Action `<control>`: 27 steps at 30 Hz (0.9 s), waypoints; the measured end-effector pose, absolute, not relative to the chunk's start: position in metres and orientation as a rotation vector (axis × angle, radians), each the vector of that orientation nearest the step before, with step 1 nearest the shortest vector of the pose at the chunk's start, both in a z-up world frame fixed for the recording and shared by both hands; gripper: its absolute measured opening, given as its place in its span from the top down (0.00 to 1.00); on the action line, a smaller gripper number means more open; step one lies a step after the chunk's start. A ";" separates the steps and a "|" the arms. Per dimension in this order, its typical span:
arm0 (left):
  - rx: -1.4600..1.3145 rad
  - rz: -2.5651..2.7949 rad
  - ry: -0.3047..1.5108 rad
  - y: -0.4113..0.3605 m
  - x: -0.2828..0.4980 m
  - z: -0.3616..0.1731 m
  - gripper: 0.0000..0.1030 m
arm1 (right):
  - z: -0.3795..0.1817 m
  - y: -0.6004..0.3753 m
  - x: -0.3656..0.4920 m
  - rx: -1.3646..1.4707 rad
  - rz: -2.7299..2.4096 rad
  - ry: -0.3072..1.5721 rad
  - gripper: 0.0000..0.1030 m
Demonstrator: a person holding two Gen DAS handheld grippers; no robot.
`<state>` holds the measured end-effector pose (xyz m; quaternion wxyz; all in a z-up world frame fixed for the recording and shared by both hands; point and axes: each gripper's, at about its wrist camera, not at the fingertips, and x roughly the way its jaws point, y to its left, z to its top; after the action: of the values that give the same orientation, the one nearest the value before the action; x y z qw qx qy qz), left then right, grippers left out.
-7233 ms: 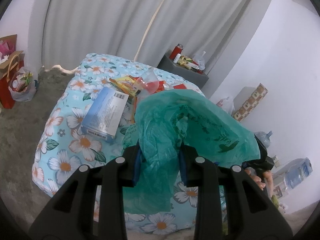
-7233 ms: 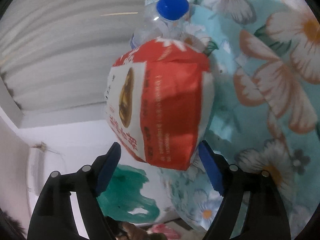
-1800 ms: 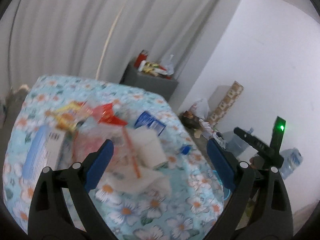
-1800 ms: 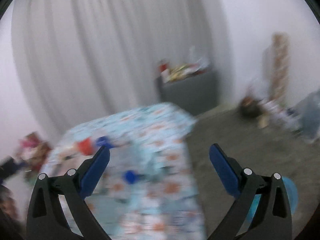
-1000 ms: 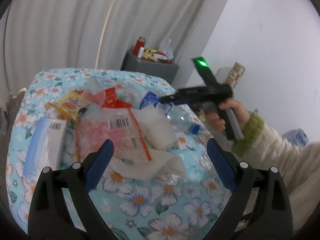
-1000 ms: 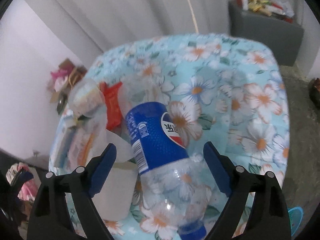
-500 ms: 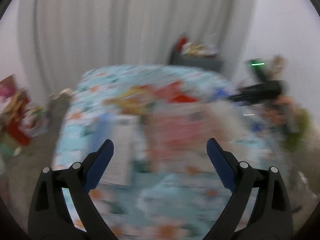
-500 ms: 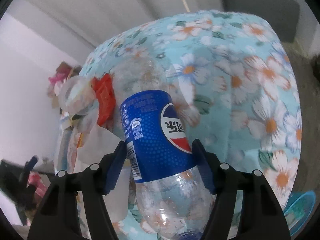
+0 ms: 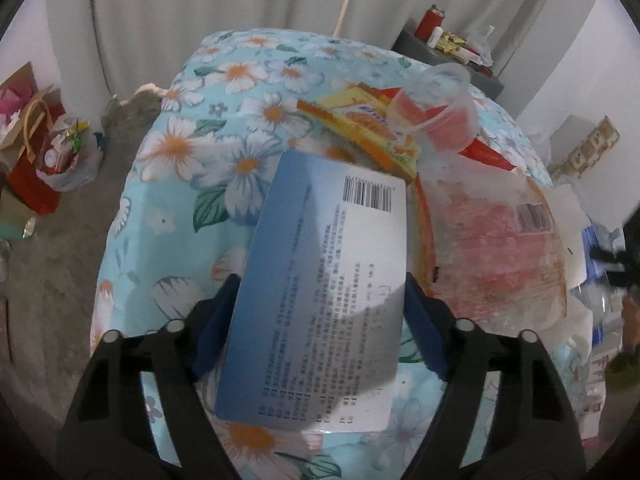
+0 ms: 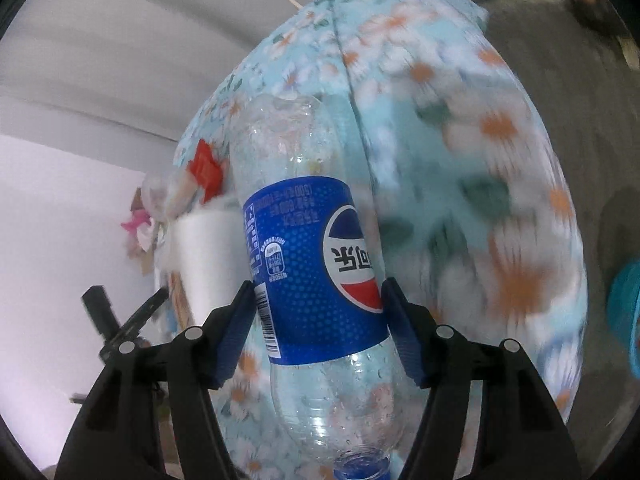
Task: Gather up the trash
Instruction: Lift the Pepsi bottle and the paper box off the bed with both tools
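Observation:
In the left wrist view my left gripper is closed around a flat blue-and-white box with a barcode, its pads against both long sides. Beyond it on the floral table lie a yellow snack packet, a clear plastic cup and a clear red-printed bag. In the right wrist view my right gripper is shut on an empty Pepsi bottle, cap toward the camera, lifted beside the table. A white paper cup sits behind it.
A red gift bag with wrappings stands on the grey floor at left. A dark side table with a red can stands by the curtain. A teal bin edge shows on the floor at right. The other gripper's handle shows at left.
My left gripper has swung to the blue-and-white box and closed on it. My right gripper has closed on the Pepsi bottle and lifted and tilted it.

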<state>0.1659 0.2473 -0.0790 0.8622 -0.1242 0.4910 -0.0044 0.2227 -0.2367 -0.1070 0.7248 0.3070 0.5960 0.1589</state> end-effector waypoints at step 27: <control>-0.326 0.002 1.054 0.205 0.073 -0.075 0.24 | -0.104 -0.199 0.147 0.634 0.316 1.354 0.36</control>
<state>0.0728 0.2046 -0.0753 0.8518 -0.1547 0.5005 0.0007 0.1472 -0.1991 -0.1041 0.7219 0.2872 0.6130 0.1431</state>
